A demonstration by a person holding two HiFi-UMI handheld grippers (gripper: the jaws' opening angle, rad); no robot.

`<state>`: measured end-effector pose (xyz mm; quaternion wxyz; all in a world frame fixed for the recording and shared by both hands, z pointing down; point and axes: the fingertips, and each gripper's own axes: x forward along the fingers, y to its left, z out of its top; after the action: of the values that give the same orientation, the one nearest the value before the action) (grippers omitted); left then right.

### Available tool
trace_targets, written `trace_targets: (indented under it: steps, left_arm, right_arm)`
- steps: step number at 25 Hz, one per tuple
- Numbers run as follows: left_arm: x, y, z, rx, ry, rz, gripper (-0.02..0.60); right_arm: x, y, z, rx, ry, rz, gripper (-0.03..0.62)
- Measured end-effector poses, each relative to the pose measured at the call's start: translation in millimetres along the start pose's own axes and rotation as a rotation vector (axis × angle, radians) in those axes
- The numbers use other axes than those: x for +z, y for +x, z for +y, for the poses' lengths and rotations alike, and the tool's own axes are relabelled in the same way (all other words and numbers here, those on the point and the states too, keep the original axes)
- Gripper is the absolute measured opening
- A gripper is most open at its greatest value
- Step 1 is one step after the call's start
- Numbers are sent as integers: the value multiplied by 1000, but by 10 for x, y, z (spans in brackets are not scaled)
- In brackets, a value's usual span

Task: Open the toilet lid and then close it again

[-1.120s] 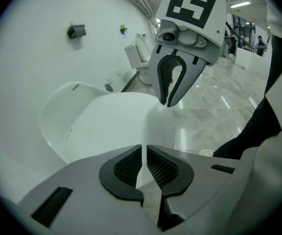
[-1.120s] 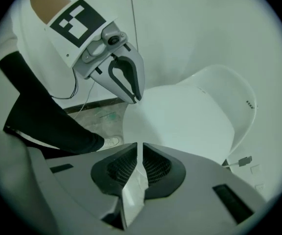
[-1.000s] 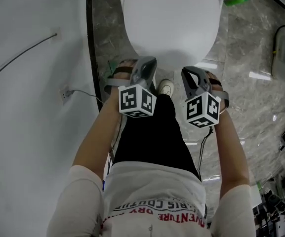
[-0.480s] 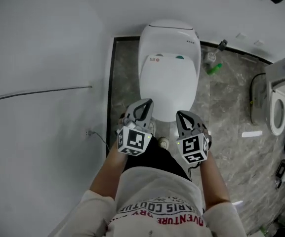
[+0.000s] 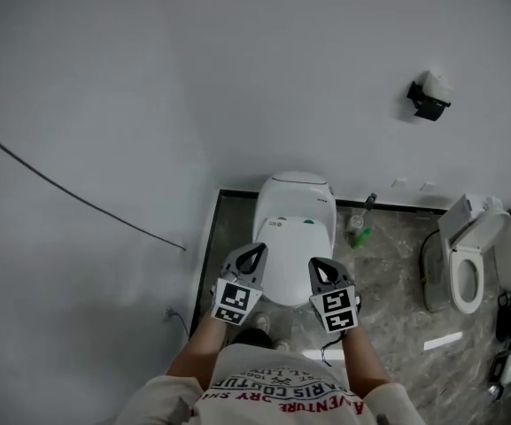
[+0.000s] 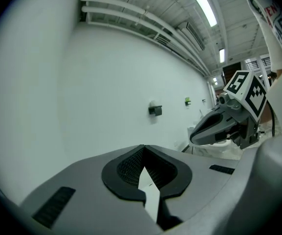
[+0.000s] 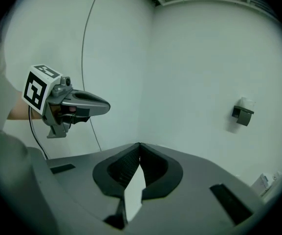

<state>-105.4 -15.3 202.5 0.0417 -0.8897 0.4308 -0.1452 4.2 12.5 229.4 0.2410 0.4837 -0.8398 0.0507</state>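
Observation:
In the head view the white toilet (image 5: 296,193) stands against the back wall with its lid (image 5: 290,246) down. My left gripper (image 5: 256,248) and right gripper (image 5: 316,263) hang side by side in the air above the lid's near end, touching nothing. Both are shut and empty. In the left gripper view my left gripper (image 6: 143,146) has its tips together and faces the white wall, with the right gripper (image 6: 195,135) at its right. In the right gripper view my right gripper (image 7: 140,144) also has its tips together, with the left gripper (image 7: 103,106) beside it.
A white wall with a thin cable (image 5: 78,197) runs along the left. A second toilet (image 5: 463,277) with its seat showing stands at the right. A black holder (image 5: 428,102) hangs on the back wall. A green bottle (image 5: 361,235) lies on the marble floor (image 5: 388,308).
Both grippers have risen well away from the front edge of the lid, and the head view has lifted with them, so the toilet looks small and far. The lid stays down.

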Motion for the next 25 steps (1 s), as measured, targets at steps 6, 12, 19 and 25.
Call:
trace_targets:
  steps: [6,12,19,25]
  left_arm:
    - [852,-341,183,9,-142,-178,8]
    - [1214,-449,360,65,-202,-246,8]
    - [1182,-474,247,63,-223,-253,8]
    - [1077,-421,232,71,-208,-226,8]
  right_arm:
    - [741,-372,-62,-18,133,-161,15]
    - [989,-435,-138,-57,136,-195,15]
    - [1053,-539,-218,-96,136,-234,15]
    - [1019,-515,-170,-73,167,-225,15]
